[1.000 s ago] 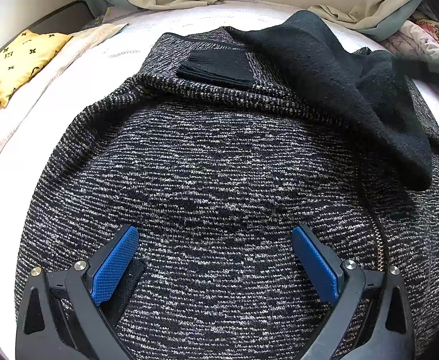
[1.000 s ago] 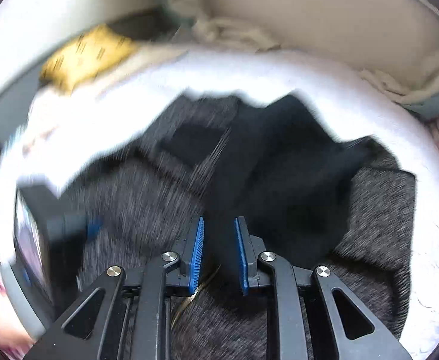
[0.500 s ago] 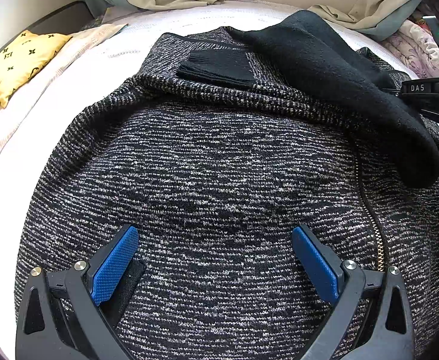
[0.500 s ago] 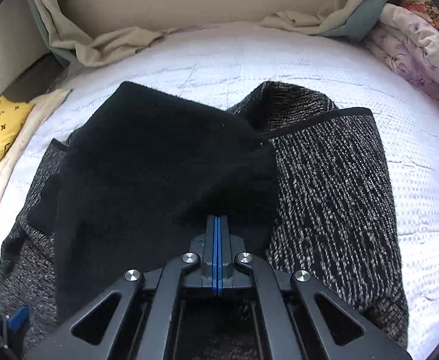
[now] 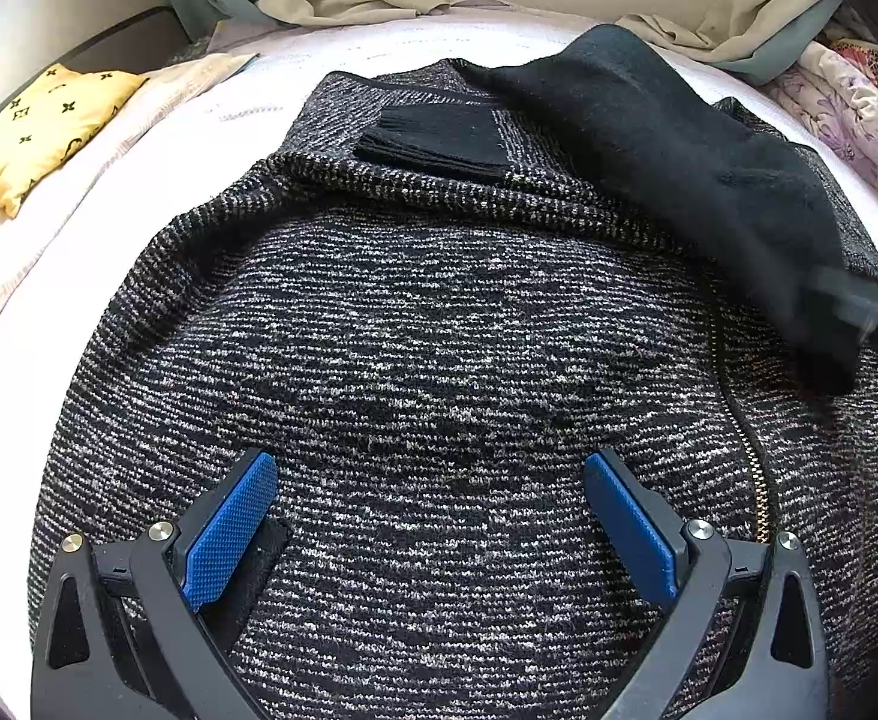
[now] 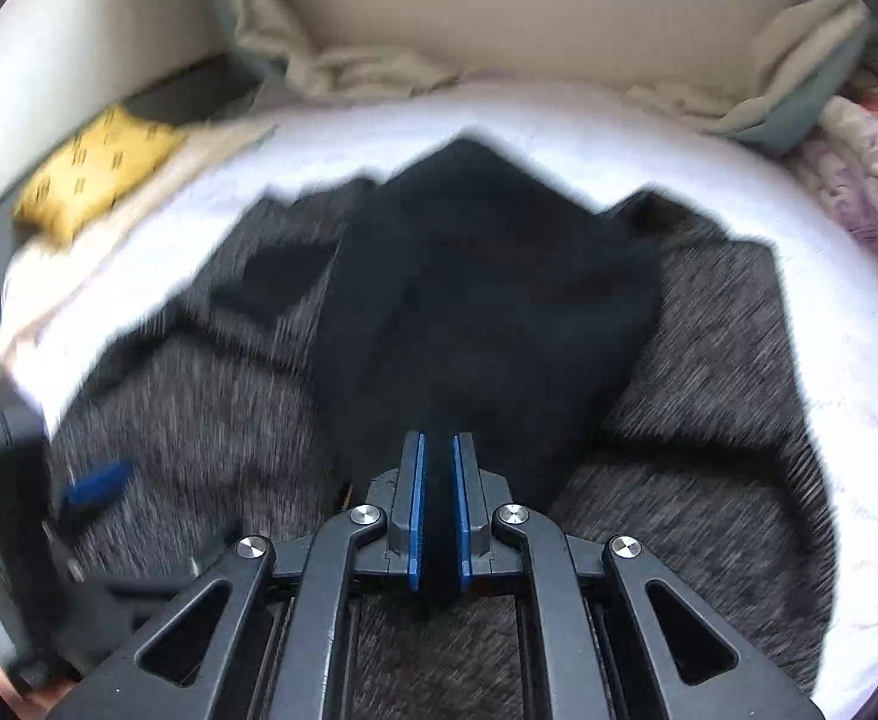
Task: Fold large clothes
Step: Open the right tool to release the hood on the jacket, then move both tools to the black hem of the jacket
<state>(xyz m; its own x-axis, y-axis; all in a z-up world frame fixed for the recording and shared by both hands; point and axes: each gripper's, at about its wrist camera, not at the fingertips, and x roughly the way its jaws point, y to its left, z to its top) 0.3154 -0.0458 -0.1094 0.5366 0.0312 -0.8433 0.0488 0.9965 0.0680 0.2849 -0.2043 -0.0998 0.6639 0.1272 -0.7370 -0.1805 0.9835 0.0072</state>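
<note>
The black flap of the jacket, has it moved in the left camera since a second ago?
Yes. The black flap has dropped lower, toward the zipper; its top corner stays put near the beige sheet.

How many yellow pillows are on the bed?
1: a yellow patterned fabric pillow at the far left edge of the white bed. Bedding heaps behind could hide others.

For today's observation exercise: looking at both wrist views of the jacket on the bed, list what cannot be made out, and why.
- Right gripper, left wrist view: motion-blurred and cut off by the right edge; its jaws cannot be read there.
- Jacket hem, left wrist view: cut off by the bottom edge and hidden behind the left gripper.
- Jacket weave, right wrist view: smeared by motion blur.
- Black flap end, right wrist view: hidden between the jaws.
</note>
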